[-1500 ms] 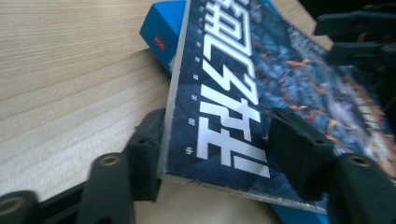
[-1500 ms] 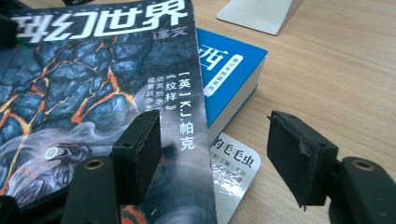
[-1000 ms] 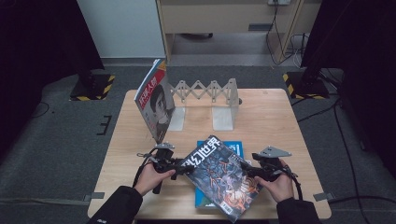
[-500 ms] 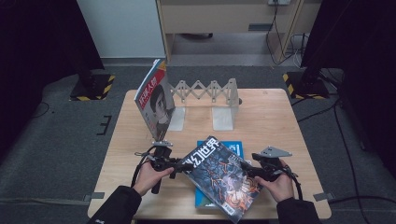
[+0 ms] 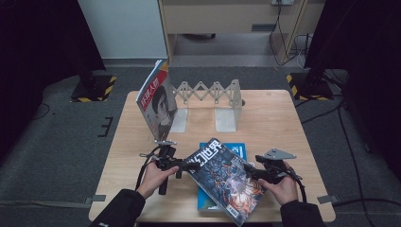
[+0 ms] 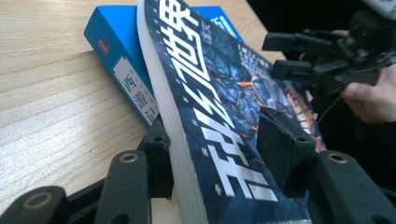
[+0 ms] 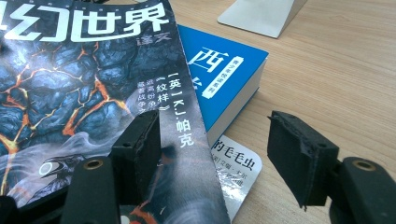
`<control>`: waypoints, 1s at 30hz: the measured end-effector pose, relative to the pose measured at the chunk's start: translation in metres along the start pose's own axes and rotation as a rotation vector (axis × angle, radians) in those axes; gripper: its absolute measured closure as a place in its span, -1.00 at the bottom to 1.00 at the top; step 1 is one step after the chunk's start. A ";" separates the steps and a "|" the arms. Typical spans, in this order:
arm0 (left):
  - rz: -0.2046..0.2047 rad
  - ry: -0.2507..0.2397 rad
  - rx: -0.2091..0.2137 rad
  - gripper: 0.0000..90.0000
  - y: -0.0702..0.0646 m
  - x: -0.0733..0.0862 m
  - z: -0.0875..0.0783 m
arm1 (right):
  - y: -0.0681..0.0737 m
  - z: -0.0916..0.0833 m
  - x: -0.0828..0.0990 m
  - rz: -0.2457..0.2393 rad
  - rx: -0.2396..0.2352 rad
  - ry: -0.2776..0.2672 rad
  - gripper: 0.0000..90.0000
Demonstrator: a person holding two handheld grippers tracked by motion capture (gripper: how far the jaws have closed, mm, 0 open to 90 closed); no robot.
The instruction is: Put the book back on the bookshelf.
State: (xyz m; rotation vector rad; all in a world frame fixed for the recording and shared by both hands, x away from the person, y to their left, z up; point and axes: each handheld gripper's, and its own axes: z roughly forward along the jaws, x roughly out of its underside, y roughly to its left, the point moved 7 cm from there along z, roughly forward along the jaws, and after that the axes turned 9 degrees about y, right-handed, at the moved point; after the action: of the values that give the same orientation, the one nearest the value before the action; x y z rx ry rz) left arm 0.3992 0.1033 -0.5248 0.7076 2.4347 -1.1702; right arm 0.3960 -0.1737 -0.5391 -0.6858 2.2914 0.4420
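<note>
The pale wooden surface (image 5: 283,118) carries everything here. At its far side stands a grey metal expanding book rack (image 5: 213,94), and a red-and-white magazine with a portrait cover (image 5: 158,104) leans upright against the rack's left end.

Near the person's edge lies a thick blue paperback book (image 7: 224,70), flat on the surface. Over it rests the dark glossy magazine with a cracked-lava cover and white title characters (image 5: 224,182), tilted, its title end raised toward the left tongs (image 5: 182,165) and its lower end toward the right tongs (image 5: 253,174). A small white booklet with black print (image 7: 236,170) peeks out beneath the blue book and the dark magazine.

In the left gripper view the left tongs straddle the dark magazine's edge: one jaw sits under the page block, touching it, the other stands over the cover. These jaws have just been closing with the magazine between them; whether the upper pad presses yet I cannot tell.

In the right gripper view the right tongs are spread, one jaw lying on the magazine's cover near its edge, the other well clear over bare wood.
</note>
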 end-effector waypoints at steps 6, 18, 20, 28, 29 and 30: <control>-0.048 0.005 0.006 0.36 -0.001 -0.001 -0.004 | -0.001 0.000 0.000 0.018 -0.007 -0.003 -0.26; -0.060 -0.046 0.034 0.64 -0.029 -0.016 -0.026 | -0.015 -0.007 0.000 0.072 0.031 -0.019 -0.35; -0.065 -0.059 0.035 0.68 -0.033 -0.020 -0.032 | -0.019 -0.008 0.001 0.081 0.046 -0.023 -0.37; -0.055 -0.112 0.034 0.79 -0.047 -0.032 -0.055 | -0.036 -0.011 0.006 0.104 0.098 -0.030 -0.40; -0.056 -0.118 0.035 0.80 -0.048 -0.033 -0.058 | -0.039 -0.012 0.007 0.103 0.107 -0.026 -0.40; -0.051 -0.129 0.034 0.80 -0.049 -0.035 -0.061 | -0.040 -0.012 0.007 0.107 0.112 -0.027 -0.40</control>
State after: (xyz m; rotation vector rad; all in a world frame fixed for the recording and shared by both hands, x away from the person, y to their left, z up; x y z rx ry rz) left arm 0.3939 0.1157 -0.4397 0.5643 2.3440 -1.2397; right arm 0.4088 -0.2145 -0.5405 -0.5006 2.3155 0.3675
